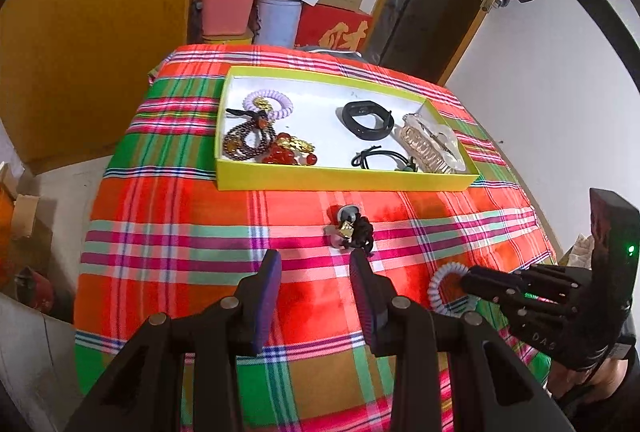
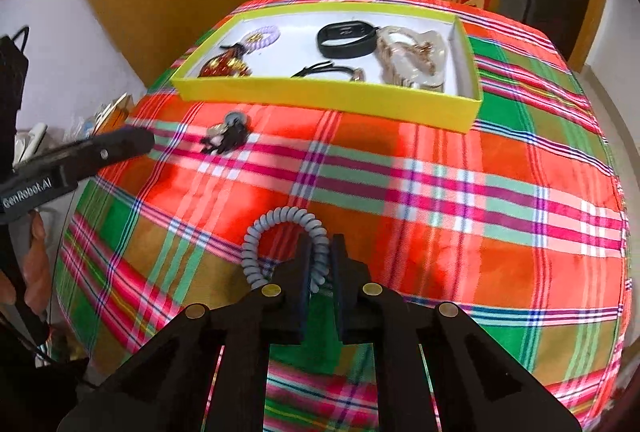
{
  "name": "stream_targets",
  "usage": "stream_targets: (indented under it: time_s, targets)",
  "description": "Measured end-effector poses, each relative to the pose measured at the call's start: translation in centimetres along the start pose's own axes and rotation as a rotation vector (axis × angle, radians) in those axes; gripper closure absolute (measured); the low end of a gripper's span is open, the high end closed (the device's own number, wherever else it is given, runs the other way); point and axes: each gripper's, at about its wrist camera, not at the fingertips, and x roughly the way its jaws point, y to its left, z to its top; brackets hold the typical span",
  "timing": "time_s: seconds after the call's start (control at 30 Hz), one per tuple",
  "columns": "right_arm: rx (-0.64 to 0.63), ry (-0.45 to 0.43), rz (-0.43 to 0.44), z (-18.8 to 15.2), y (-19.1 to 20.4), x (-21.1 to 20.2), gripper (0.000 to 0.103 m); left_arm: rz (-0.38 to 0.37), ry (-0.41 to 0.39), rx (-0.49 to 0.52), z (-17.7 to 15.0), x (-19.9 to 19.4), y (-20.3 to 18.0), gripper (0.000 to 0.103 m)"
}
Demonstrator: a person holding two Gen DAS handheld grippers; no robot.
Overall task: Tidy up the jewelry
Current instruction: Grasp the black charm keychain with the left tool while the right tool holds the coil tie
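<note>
jewelry sits in the yellow box (image 2: 320,97) at 12 o'clock; right gripper (image 2: 322,252) is clenched on a grey coil hair tie (image 2: 276,222), left gripper (image 1: 314,264) released above a black charm (image 1: 352,232) on the plaid cloth (image 2: 440,191)

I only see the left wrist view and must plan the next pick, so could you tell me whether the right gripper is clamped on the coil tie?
Observer: Yes. The right gripper is shut on the coil tie, pinching its right side.
Operator: Thank you. Is my left gripper touching the charm?
Observer: No. The left gripper sits short of the charm, with cloth showing between them.
</note>
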Motion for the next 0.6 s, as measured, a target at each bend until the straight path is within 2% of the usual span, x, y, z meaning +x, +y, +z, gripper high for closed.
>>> stream_targets:
  time_s: [0.13,0.23,0.37,0.6]
  targets:
    - [0.023,-0.011,-0.004,0.4,-0.9,-0.4,0.094,-0.015,0.021,0.011,0.4,1.3,-0.7,0.067]
    - [0.033,-0.016,-0.006,0.5,-1.4,-0.5,0.094,-0.026,0.033,0.026,0.6,2.3,-1.4,0.058]
    - [0.043,-0.017,-0.006,0.5,-1.9,-0.4,0.094,-0.041,0.047,0.05,1.0,3.5,-2.3,0.056]
    - [0.056,-0.015,-0.005,0.5,-2.7,-0.2,0.094,-0.025,0.079,0.065,1.2,5.9,-2.8,0.055]
